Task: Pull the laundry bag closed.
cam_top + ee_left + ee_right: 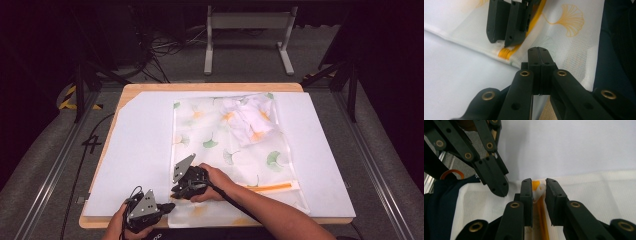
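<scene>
The mesh bag (225,140) was white, printed with green and orange ginkgo leaves, and its zipper (270,187) was orange. Both grippers (192,180) were black with brass-coloured rivets. The board (135,150) under them was plain white, edged by pale wood tabletop (210,86).

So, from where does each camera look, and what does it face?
High view: above the near table edge, facing down on the mesh bag; forearms and both tongs show.
Left gripper view: rides the left tongs, shut beside the orange zipper.
Right gripper view: rides the right tongs, astride the white zipper pull.
Shared: the zipper and the other tongs.
</scene>
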Available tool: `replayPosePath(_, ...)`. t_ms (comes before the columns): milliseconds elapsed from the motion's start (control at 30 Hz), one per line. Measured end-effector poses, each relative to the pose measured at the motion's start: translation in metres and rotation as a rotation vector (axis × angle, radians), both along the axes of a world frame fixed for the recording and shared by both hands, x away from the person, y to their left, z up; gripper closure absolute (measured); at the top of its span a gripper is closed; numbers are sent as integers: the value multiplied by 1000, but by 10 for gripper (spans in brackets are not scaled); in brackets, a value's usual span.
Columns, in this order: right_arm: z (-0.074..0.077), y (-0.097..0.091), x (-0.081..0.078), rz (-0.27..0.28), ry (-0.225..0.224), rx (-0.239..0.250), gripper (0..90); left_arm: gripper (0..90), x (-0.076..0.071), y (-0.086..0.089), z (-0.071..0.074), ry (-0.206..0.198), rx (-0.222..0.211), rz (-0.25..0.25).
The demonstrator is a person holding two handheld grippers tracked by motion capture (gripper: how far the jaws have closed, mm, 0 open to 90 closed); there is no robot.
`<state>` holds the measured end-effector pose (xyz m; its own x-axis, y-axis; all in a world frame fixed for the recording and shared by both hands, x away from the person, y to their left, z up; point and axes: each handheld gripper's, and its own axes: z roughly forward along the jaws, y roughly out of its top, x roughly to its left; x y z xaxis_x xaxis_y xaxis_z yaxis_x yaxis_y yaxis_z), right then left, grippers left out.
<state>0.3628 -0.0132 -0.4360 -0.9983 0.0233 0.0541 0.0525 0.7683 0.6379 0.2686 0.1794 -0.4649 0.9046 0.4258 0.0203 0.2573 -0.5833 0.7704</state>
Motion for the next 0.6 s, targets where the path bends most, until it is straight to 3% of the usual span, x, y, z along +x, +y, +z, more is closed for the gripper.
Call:
replayPosePath(233, 2, -8, 2, -2, 14, 9, 814, 900, 1, 1, 0, 3, -2, -1)
replayPosePath(367, 2, -7, 3, 3, 14, 40, 741, 900, 1, 0, 0, 3, -2, -1)
replayPosePath(467, 1, -6, 3, -6, -21, 36, 659, 900, 1, 1, 0, 4, -5, -2)
replayPosePath(500, 2, -6, 4, -7, -26, 50, 600, 900, 1, 1, 0, 4, -5, -3)
replayPosePath(567, 5, -6, 7, -4, -4, 101, 583, 900, 1, 1, 0, 5, -7, -3)
replayPosePath(600, 5, -6, 7, -4, -4, 101, 583, 900, 1, 1, 0, 6, -7, -3)
